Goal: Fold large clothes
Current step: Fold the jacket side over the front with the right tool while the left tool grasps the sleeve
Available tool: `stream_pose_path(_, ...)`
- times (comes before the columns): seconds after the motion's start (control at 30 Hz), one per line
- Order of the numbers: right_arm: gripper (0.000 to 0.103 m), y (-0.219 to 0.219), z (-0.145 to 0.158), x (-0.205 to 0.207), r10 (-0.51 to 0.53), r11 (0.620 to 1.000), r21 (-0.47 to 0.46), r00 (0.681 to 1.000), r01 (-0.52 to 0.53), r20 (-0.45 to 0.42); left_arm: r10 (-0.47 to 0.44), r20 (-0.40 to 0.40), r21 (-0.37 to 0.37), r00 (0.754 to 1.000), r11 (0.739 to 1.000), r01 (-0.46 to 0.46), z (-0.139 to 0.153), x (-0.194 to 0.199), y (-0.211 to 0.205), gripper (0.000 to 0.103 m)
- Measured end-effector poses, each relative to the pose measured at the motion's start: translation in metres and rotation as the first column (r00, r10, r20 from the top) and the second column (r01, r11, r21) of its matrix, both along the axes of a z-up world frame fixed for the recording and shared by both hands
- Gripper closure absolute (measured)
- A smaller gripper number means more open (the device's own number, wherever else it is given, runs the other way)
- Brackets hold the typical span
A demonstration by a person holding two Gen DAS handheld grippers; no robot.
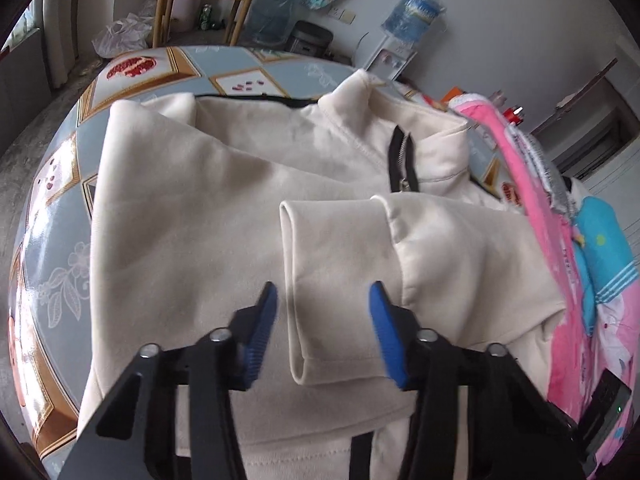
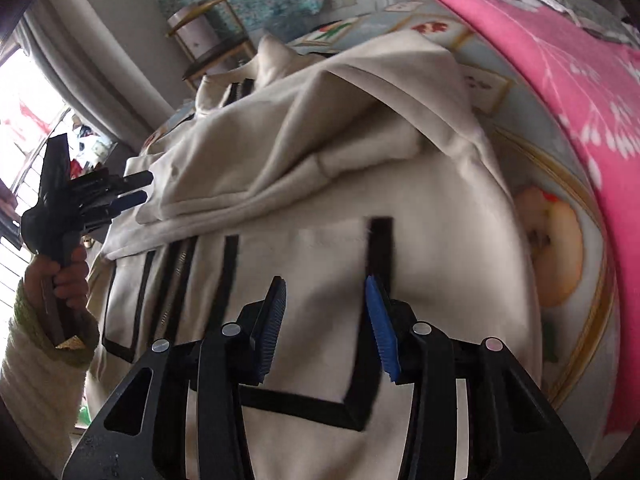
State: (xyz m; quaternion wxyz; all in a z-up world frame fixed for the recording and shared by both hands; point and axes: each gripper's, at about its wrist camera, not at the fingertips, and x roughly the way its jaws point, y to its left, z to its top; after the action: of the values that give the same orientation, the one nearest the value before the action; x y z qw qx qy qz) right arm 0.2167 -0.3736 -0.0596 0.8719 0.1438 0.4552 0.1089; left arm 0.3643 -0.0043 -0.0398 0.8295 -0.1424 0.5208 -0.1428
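A round table (image 1: pixel 60 200) under a patterned fruit-and-flower oilcloth fills a cluttered room, with a wooden chair (image 1: pixel 204 4) and a water dispenser (image 1: pixel 404 28) against the far wall. Spread across that table lies the task's garment, a cream zip-up jacket (image 1: pixel 192 208), its collar pointing toward the far edge and one sleeve (image 1: pixel 332 280) already laid across the chest, apparently to narrow the jacket for folding.

The left gripper (image 1: pixel 323 300) hangs over that sleeve's cuff, its blue pads standing apart on either side of it and pressing on nothing. The right gripper (image 2: pixel 326 300) hovers above the jacket's lower front near the black pocket trim (image 2: pixel 320 404), jaws likewise apart and empty; it seems set to take the hem for the next fold. The right wrist view also shows the person's hand (image 2: pixel 68 276) around the left gripper's handle at the jacket's far side.

Just beside the jacket, on its right flank, a pink patterned blanket (image 2: pixel 560 92) is heaped along the table's rim, with a blue cloth (image 1: pixel 600 256) on it. That pile crowds the jacket's side and could snag a sleeve or hem as it swings over.
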Motion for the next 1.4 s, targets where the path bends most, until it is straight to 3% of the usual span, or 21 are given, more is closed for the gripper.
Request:
stream_pose_path(0.13, 0.064, -0.008, -0.003, -0.008, -0.022, 0.999, 0.045, 1.0, 0.021, 0.02, 0.016, 0.013, 0.106, 1.0, 0.994, -0.018, -0.003, 0.001, -0.005, 0.095)
stream_pose_path(0.23, 0.064, -0.012, -0.005, -0.009, -0.025, 0.998, 0.061, 0.999, 0.023, 0.027, 0.014, 0.03, 0.085, 0.999, 0.996, -0.017, 0.005, 0.001, 0.002, 0.099)
stream_pose_path(0.37, 0.066, -0.013, -0.005, -0.014, -0.014, 0.998, 0.054, 0.999, 0.012, 0.034, -0.001, 0.122, 0.009, 0.992, 1.0, 0.0, 0.056, -0.01, 0.017, 0.101)
stream_pose_path(0.5, 0.066, -0.011, -0.006, -0.015, -0.012, 0.998, 0.057, 0.999, 0.01, 0.038, -0.007, 0.238, 0.021, 0.971, 1.0, 0.002, 0.114, -0.028, 0.035, 0.101)
stream_pose_path(0.57, 0.066, -0.014, -0.005, -0.018, -0.012, 0.998, 0.058, 0.999, 0.01, 0.04, 0.018, 0.243, 0.039, 0.97, 0.999, -0.028, 0.124, -0.032, 0.046, 0.101)
stream_pose_path(0.63, 0.066, -0.014, -0.006, -0.017, -0.012, 0.998, 0.056, 0.999, 0.009, 0.043, 0.052, 0.222, 0.072, 0.974, 0.995, -0.07, 0.119, -0.031, 0.061, 0.101)
stream_pose_path(0.73, 0.066, -0.012, -0.007, -0.016, -0.011, 0.999, 0.049, 0.999, 0.008, 0.048, 0.092, 0.16, 0.141, 0.983, 0.983, -0.115, 0.086, -0.025, 0.078, 0.101)
stream_pose_path(0.83, 0.066, -0.014, -0.007, -0.018, -0.01, 0.999, 0.048, 0.999, 0.008, 0.048, 0.099, 0.092, 0.171, 0.991, 0.979, -0.114, 0.049, -0.024, 0.086, 0.101)
stream_pose_path(0.93, 0.066, -0.013, -0.005, -0.018, -0.01, 0.999, 0.041, 0.999, 0.009, 0.034, 0.093, 0.07, 0.21, 0.993, 0.972, -0.106, 0.033, -0.026, 0.086, 0.101)
stream_pose_path(0.97, 0.061, -0.012, -0.004, -0.018, -0.012, 1.0, 0.027, 1.0, 0.011, 0.022, 0.086, 0.064, 0.233, 0.994, 0.968, -0.099, 0.029, -0.027, 0.085, 0.101)
stream_pose_path(1.07, 0.058, -0.015, 0.01, -0.019, -0.011, 1.0, 0.008, 1.0, 0.011, -0.003, 0.063, 0.054, 0.277, 0.997, 0.958, -0.075, 0.024, -0.032, 0.085, 0.1)
stream_pose_path(1.17, 0.05, -0.031, 0.043, -0.017, 0.005, 0.999, 0.048, 0.999, -0.008, 0.049, 0.048, 0.088, 0.296, 0.995, 0.952, -0.072, 0.03, -0.037, 0.085, 0.098)
stream_pose_path(1.23, 0.048, -0.041, 0.065, -0.006, -0.008, 1.0, 0.023, 0.996, 0.006, 0.086, 0.057, 0.137, 0.293, 0.989, 0.951, -0.096, 0.038, -0.042, 0.086, 0.098)
stream_pose_path(1.33, 0.048, -0.055, 0.079, 0.034, -0.023, 1.0, 0.017, 0.995, 0.021, 0.094, 0.07, 0.189, 0.258, 0.979, 0.959, -0.119, 0.047, -0.048, 0.088, 0.098)
stream_pose_path(1.4, 0.048, -0.061, 0.071, 0.074, -0.055, 0.998, 0.014, 0.998, 0.054, 0.044, 0.058, 0.181, 0.234, 0.982, 0.967, -0.101, 0.044, -0.046, 0.082, 0.098)
